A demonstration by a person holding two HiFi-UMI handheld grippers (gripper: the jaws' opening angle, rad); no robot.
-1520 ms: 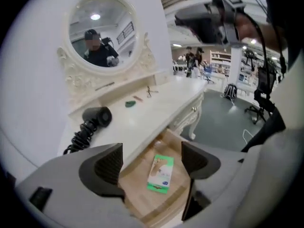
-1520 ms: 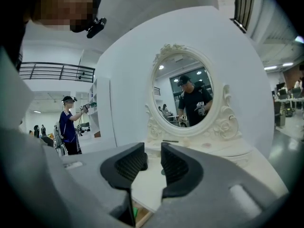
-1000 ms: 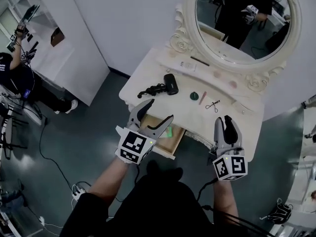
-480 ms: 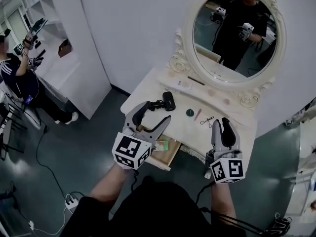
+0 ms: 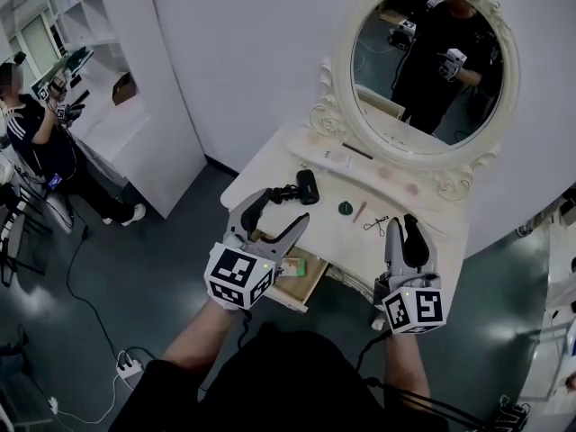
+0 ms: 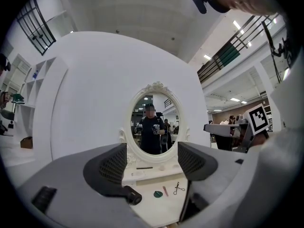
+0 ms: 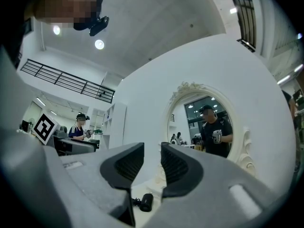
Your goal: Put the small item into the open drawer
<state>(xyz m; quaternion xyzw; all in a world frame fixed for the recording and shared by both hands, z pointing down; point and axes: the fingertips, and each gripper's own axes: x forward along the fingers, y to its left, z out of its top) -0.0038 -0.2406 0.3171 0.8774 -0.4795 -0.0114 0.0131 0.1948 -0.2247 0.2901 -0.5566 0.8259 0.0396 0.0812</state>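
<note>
A white dressing table (image 5: 326, 229) carries a small dark green round item (image 5: 346, 207), a pink stick (image 5: 361, 210) and a small metal curler (image 5: 377, 225). The same green round item (image 6: 158, 194) lies ahead in the left gripper view. The table's drawer (image 5: 317, 283) stands pulled out at the front left, with a light green thing (image 5: 295, 265) in it. My left gripper (image 5: 288, 203) hovers over the drawer, open wide and empty (image 6: 152, 156). My right gripper (image 5: 403, 222) hangs over the table's front right, jaws a narrow gap apart, holding nothing (image 7: 152, 151).
A black hair dryer (image 5: 308, 185) with its cord lies at the table's left. An oval mirror (image 5: 432, 61) stands at the back, with a low shelf (image 5: 346, 156) under it. A person (image 5: 36, 142) stands at far left by white shelving. Cables and a power strip (image 5: 126, 365) lie on the floor.
The head view has drawn back and lifted, so more of the mirror shows. Both grippers keep the same openings over the table's front. Nothing on the table has moved.
</note>
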